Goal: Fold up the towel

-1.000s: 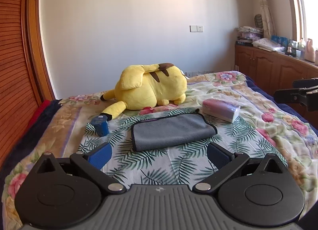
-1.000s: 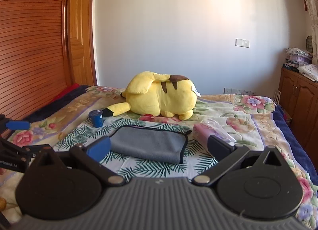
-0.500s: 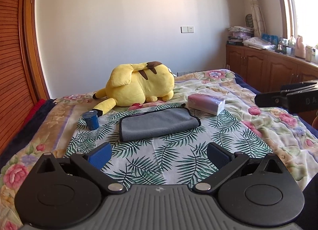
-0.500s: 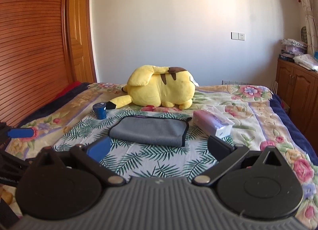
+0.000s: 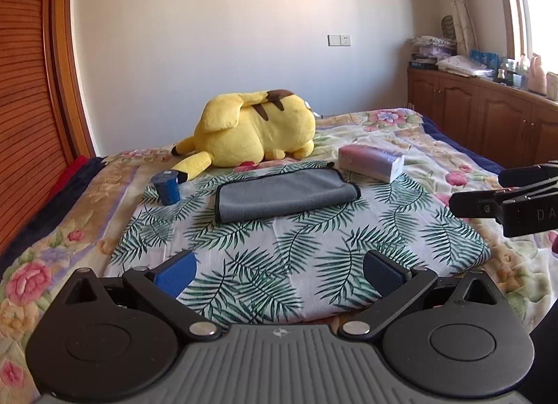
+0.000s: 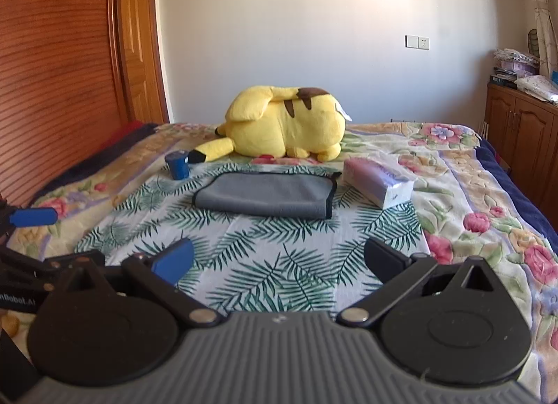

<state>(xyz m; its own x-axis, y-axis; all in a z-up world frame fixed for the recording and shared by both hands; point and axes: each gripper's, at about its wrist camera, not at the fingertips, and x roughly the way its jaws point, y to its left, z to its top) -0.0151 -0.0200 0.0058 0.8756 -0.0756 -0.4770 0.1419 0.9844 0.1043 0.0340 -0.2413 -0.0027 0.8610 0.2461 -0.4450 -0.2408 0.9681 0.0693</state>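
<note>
A grey towel (image 5: 284, 197) with a dark edge lies folded flat on a palm-leaf cloth (image 5: 300, 254) on the bed; it also shows in the right wrist view (image 6: 266, 194). My left gripper (image 5: 279, 273) is open and empty, well short of the towel, above the cloth's near part. My right gripper (image 6: 279, 261) is open and empty, also short of the towel. The right gripper shows at the right edge of the left wrist view (image 5: 505, 201). The left gripper shows at the left edge of the right wrist view (image 6: 31, 217).
A yellow plush toy (image 5: 254, 128) lies behind the towel. A blue cup (image 5: 167, 189) stands left of it, a tissue pack (image 5: 371, 162) right of it. A wooden wardrobe (image 6: 62, 65) is on the left, cabinets (image 5: 488, 118) on the right.
Both grippers have drawn back from the towel, which now looks smaller and farther away. Both stay open. The towel has not moved.
</note>
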